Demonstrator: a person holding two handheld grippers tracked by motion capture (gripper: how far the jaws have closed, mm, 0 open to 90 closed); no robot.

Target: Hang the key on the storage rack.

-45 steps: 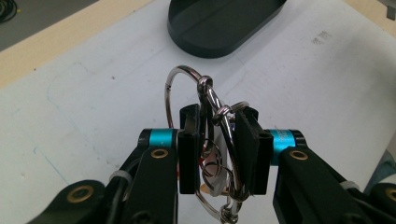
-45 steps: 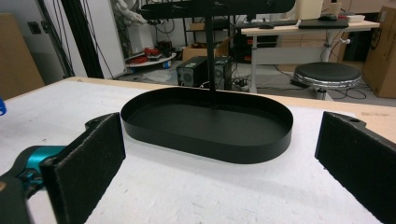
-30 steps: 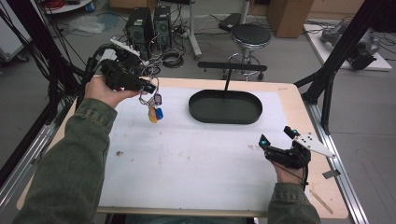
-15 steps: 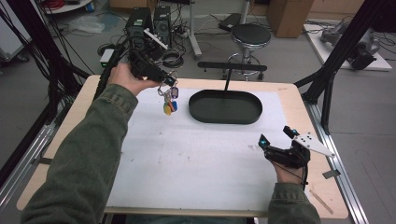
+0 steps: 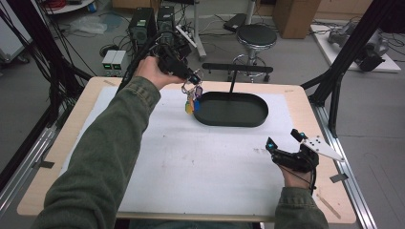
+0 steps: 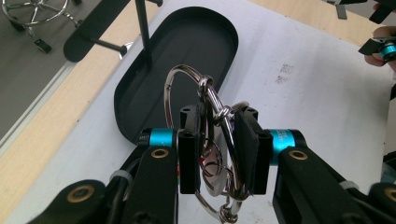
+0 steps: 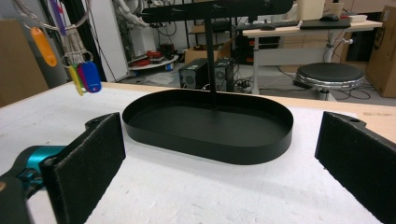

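A bunch of metal key rings (image 6: 212, 121) with coloured tags (image 5: 192, 102) hangs from my left gripper (image 5: 192, 78), which is shut on the rings above the table's far left-centre. The tags (image 7: 84, 74) dangle just left of a black oval tray (image 5: 231, 109) that has an upright post and a crossbar (image 5: 237, 67). In the left gripper view the tray (image 6: 154, 88) lies beyond the jaws. My right gripper (image 5: 285, 138) rests near the table's right front, open, with nothing between its pads (image 7: 91, 158), facing the tray (image 7: 210, 126).
A white sheet (image 5: 191, 157) covers the wooden table (image 5: 62, 143). A round stool (image 5: 257, 36), computer towers (image 5: 143, 24) and cables stand on the floor behind the table. Black frame bars (image 5: 334, 81) rise at both sides.
My left gripper has carried the key rings to the right and farther back, from the left side of the table up to the tray's left end. The right gripper has stayed put.
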